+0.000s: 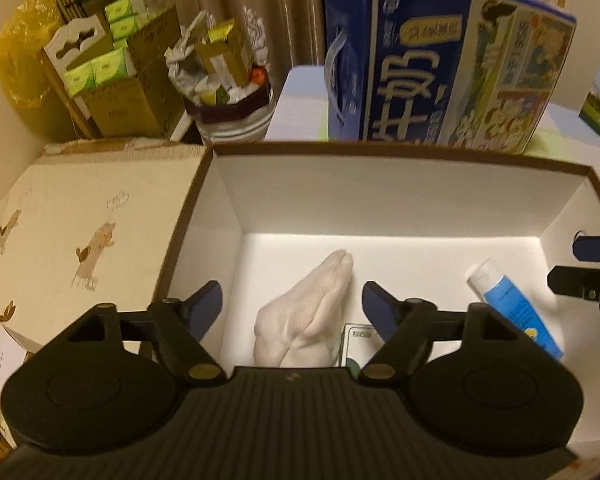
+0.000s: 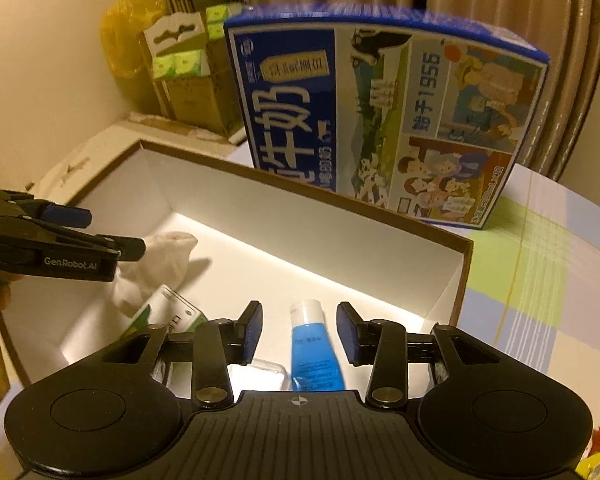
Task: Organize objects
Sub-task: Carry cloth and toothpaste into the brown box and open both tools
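Both tools gape, holding nothing, above the open white box (image 1: 380, 200). Left tool (image 1: 291, 304) straddles the crumpled tissue (image 1: 304, 312); right tool (image 2: 300, 332) straddles the blue tube (image 2: 316, 356). Risk: tools collide inside, or soft tissue slips.

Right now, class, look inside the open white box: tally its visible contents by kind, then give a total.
Crumpled white cloths or bags: 1
Blue-and-white tubes: 1
Green-and-white packets: 1
Clear plastic items, partly hidden: 1
Total: 4, all lying in the open white box.
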`<action>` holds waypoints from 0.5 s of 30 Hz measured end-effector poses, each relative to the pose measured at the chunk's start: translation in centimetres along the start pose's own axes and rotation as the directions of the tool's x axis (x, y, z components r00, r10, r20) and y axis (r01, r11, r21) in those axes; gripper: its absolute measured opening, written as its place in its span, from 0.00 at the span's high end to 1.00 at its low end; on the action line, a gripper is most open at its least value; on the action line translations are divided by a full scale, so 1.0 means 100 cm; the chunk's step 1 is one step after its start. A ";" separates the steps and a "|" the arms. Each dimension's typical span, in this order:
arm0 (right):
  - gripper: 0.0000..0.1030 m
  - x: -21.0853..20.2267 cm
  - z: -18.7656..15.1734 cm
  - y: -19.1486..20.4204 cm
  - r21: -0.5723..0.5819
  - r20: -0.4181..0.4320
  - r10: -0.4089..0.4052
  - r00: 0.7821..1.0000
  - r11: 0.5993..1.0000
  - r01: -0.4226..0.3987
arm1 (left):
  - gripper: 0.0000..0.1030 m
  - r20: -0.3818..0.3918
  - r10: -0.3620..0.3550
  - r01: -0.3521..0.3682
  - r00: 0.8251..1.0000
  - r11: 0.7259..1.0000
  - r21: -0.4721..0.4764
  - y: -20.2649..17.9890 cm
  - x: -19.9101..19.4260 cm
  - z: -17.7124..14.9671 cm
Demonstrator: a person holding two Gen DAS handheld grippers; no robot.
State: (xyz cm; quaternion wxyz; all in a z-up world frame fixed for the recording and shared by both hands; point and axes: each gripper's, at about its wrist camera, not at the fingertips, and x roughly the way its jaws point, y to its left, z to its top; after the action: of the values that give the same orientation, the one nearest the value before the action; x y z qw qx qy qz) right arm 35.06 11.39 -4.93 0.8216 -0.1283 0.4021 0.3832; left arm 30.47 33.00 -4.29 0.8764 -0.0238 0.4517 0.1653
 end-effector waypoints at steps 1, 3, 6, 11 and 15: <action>0.59 -0.003 0.000 0.000 0.005 0.008 0.004 1.000 1.000 -0.004 | 0.23 0.005 -0.002 0.003 1.000 1.000 -0.004 0.000 -0.003 0.000; 0.56 -0.011 -0.002 0.002 0.013 0.021 0.012 1.000 1.000 -0.012 | 0.21 0.013 -0.015 0.015 1.000 1.000 -0.015 0.001 -0.010 0.000; 0.52 -0.024 -0.004 0.006 0.017 0.047 0.013 0.999 1.000 -0.014 | 0.18 0.018 -0.032 0.032 0.999 0.999 -0.030 0.003 -0.022 0.000; 0.47 -0.046 -0.010 0.009 0.041 0.082 0.026 0.996 0.999 -0.029 | 0.11 0.048 -0.051 0.053 0.998 0.998 -0.043 0.003 -0.049 -0.007; 0.44 -0.065 -0.019 0.012 0.054 0.103 0.034 0.994 0.998 -0.040 | 0.07 0.071 -0.075 0.078 0.995 0.996 -0.046 0.001 -0.072 -0.015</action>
State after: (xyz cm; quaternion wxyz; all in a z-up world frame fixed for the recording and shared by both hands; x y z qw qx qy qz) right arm 30.63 7.80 -1.08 0.8371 -0.0780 0.3724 0.3930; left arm 25.38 30.91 0.58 0.8964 -0.0565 0.4156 0.1432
